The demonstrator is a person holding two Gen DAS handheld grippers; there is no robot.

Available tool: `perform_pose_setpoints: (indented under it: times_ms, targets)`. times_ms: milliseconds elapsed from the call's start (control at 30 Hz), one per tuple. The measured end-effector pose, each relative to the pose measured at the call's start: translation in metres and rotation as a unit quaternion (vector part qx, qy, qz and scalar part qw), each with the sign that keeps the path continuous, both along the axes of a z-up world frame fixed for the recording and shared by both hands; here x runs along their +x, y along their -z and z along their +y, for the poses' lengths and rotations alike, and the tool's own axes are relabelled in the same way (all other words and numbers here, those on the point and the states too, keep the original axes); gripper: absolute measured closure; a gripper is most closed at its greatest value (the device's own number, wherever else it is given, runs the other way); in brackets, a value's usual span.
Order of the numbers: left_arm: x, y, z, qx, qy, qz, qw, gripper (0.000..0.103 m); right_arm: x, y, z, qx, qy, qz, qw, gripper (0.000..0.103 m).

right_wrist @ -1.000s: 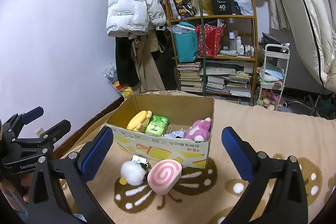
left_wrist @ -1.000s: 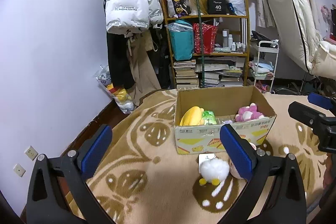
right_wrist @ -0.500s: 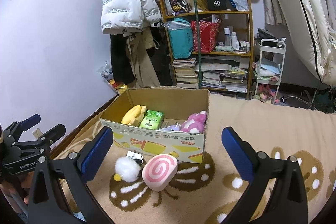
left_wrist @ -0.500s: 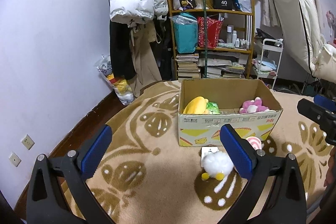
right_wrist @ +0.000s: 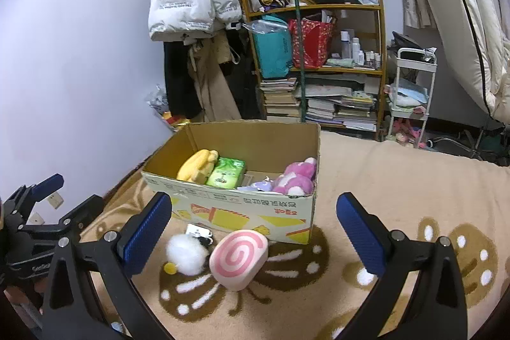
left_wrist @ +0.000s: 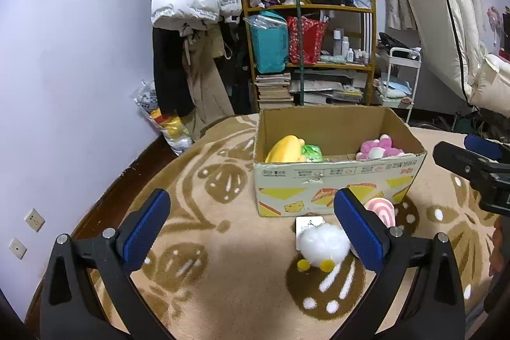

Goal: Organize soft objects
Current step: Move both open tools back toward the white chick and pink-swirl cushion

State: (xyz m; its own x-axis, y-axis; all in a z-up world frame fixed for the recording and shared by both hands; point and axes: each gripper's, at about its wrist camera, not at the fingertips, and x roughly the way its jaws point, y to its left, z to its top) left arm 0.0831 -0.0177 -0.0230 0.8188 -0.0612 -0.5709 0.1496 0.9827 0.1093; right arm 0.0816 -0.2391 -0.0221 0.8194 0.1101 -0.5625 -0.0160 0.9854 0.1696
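Both cameras had drawn slightly nearer the cardboard box [right_wrist: 242,199], which loomed larger. Left gripper [left_wrist: 251,223] and right gripper [right_wrist: 253,231] were spread wide, holding nothing. On the carpet [right_wrist: 398,187] before the box, white fluffy toy [right_wrist: 186,254] touched pink swirl cushion [right_wrist: 239,257].

the open cardboard box [right_wrist: 242,212] sits upright on my blanket. inside it, a yellow plush [right_wrist: 197,169] lies at the left end, a green packet [right_wrist: 227,172] just beside it, a pink plush [right_wrist: 298,177] at the right end. just in front of the box lie a white fluffy toy [right_wrist: 186,254] and, touching it, a pink swirl cushion [right_wrist: 239,257], tilted.
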Motion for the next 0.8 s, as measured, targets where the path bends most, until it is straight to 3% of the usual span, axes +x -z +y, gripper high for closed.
perform_pose_setpoints:
  times_ms: [800]
  targets:
    - [0.034, 0.050, -0.022, 0.018, 0.028, 0.085, 0.9958, 0.002, 0.041, 0.043, 0.000, 0.018, -0.007, 0.055, 0.998, 0.000]
